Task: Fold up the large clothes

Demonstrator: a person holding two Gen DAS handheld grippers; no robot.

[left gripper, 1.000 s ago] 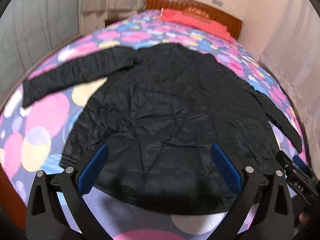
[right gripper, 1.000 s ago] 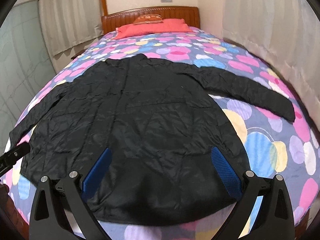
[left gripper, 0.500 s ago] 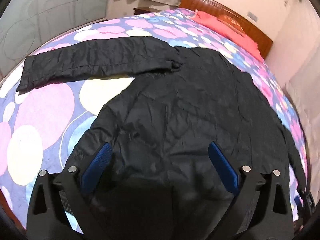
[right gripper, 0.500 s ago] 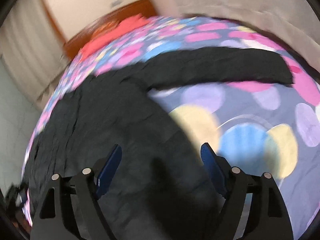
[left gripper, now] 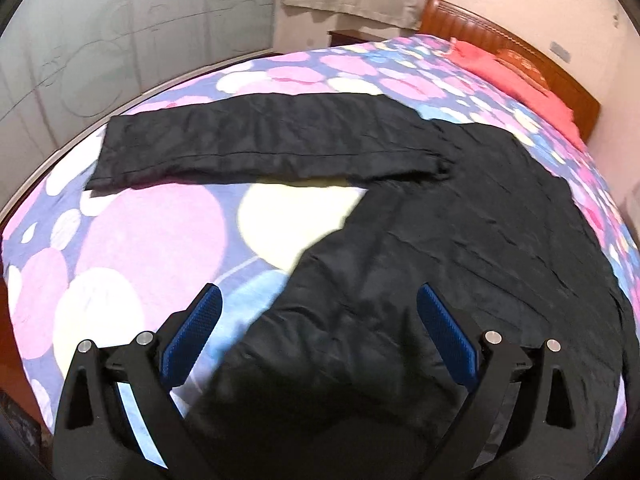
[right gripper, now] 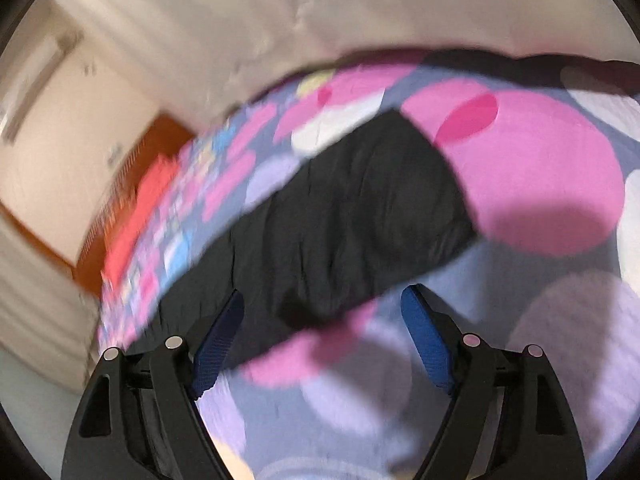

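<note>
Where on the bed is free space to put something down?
Bare bedspread lies below the outstretched left sleeve, left of the jacket body. More lies beyond the right sleeve's cuff. The middle is covered.

A bed (left gripper: 152, 240) with a polka-dot sheet carries a black jacket (left gripper: 460, 248) spread flat; a red pillow (left gripper: 516, 80) lies beyond the jacket.
</note>
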